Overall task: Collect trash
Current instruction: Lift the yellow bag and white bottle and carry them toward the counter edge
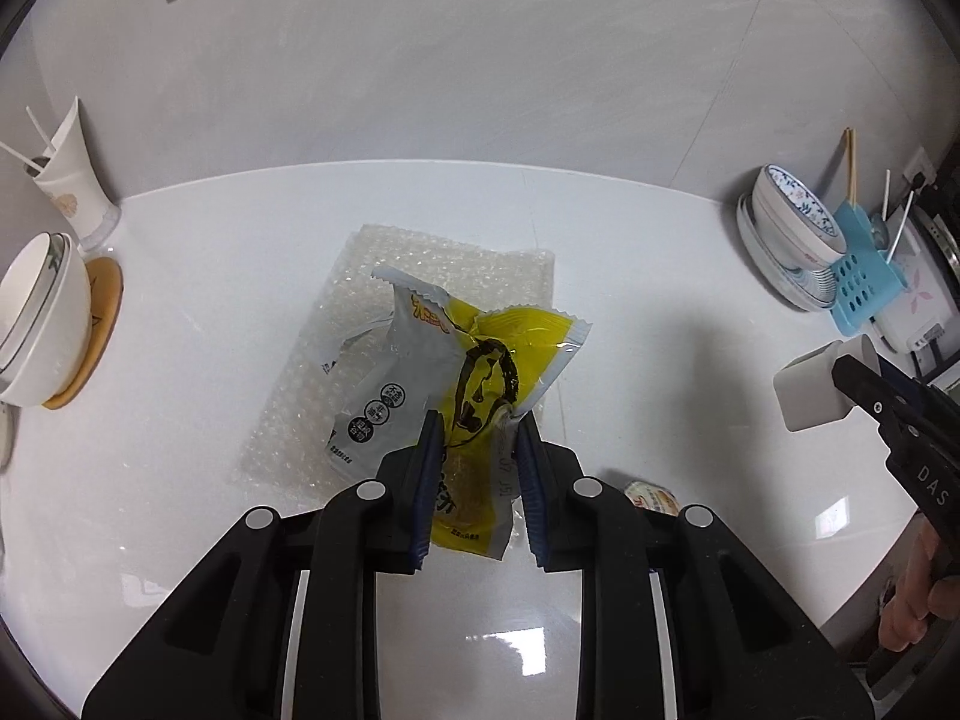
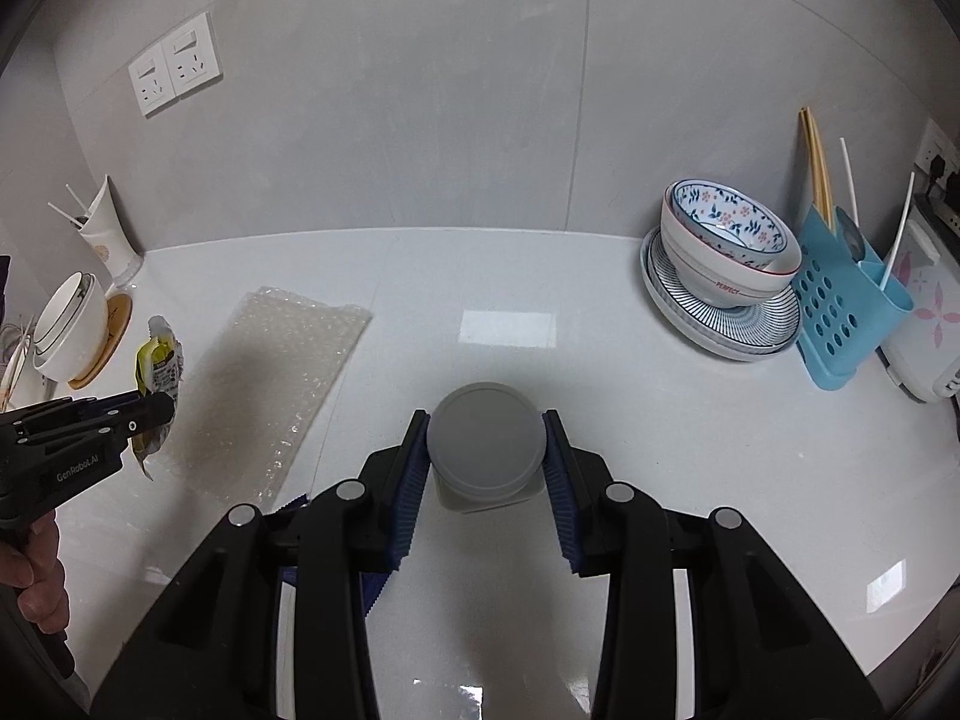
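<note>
Trash of two kinds is off the counter, one piece in each claw. Nearest the left wrist camera, the left gripper [image 1: 475,420] is clamped on a crumpled snack wrapper [image 1: 480,372], its blue ribbed pads pressing the yellow panel from both sides. The wrapper is yellow and grey foil with black print, zigzag-cut ends and a glossy crease, and it sticks up past the fingertips, hanging clear of the white countertop [image 1: 630,312]. From the right wrist view the same wrapper shows side-on, pinched in the black jaws, with the person's hand [image 2: 33,576] wrapped around the handle below.

The right gripper [image 2: 487,420] is closed on a small grey lidded container [image 2: 485,441]: a round, matte lid faces the camera and a paler body sits beneath it, squeezed between the pads. In the left wrist view the container looks white and boxy at the tip of the right claw, which tilts downward.

Beyond the wrapper, a sheet of bubble wrap [image 1: 414,300] lies flat on the counter. Farther left, stacked white bowls [image 1: 42,324] rest on a wooden coaster [image 1: 102,312], near a paper cup [image 1: 69,180] holding white sticks. Far right, patterned bowls [image 2: 726,240] sit on a striped plate [image 2: 720,312] just beside a blue utensil holder [image 2: 834,312]. Wall sockets [image 2: 174,63] sit on the grey wall behind.
</note>
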